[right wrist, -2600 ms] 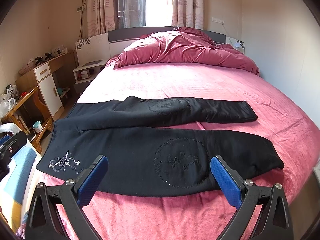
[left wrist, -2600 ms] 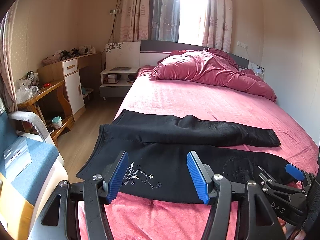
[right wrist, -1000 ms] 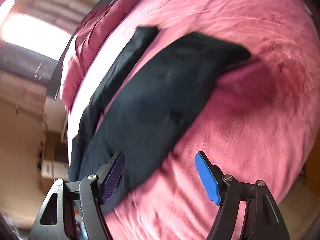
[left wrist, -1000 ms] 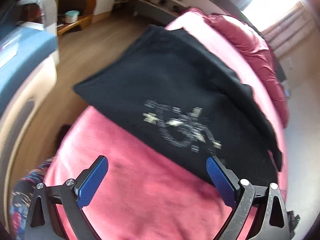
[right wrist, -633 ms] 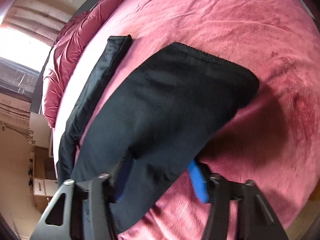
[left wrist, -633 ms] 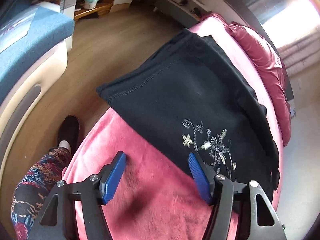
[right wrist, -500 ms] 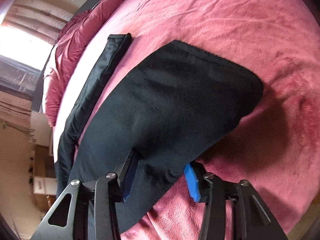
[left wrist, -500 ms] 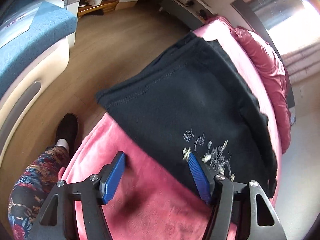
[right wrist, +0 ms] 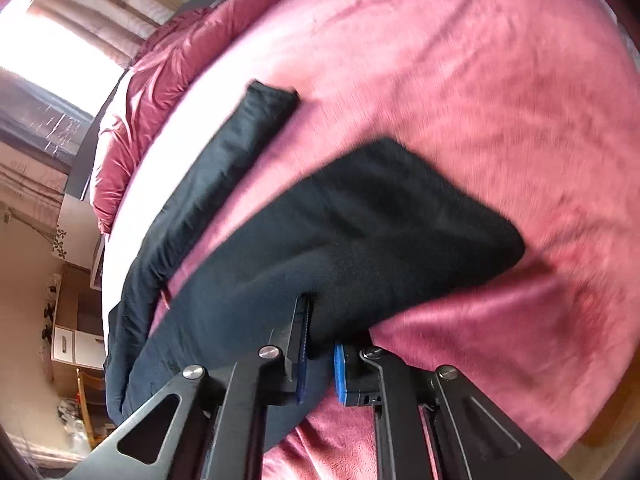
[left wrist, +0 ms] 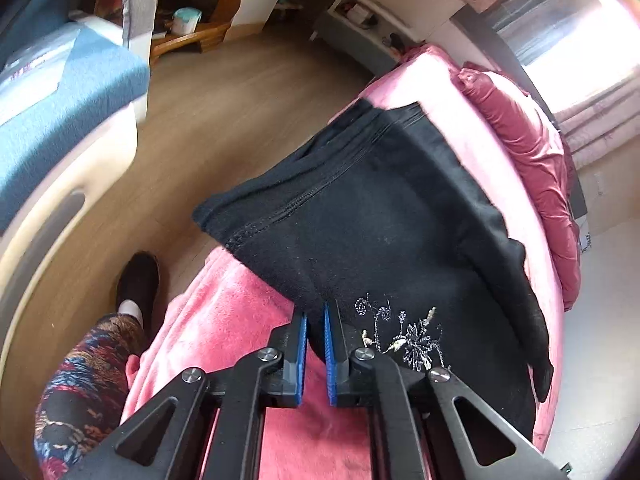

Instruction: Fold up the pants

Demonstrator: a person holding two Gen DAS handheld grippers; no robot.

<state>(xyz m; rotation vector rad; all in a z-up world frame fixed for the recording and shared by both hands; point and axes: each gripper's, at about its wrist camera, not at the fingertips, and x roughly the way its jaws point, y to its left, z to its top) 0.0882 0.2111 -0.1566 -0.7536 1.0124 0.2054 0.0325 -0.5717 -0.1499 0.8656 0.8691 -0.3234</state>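
Black pants (left wrist: 384, 208) lie spread on the pink bed (right wrist: 460, 80). The left tool (left wrist: 315, 320) pinches the near hem by the waistband; the right tool (right wrist: 320, 336) pinches the near leg's edge. Lift both evenly, keep the cloth taut, and carry the near leg over the far one.

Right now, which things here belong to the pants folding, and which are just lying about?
Part of the job:
- black pants
- left gripper, shut on the pants
- right gripper, shut on the pants
- bed

Just lying about:
- red quilt
- blue chair
- nightstand
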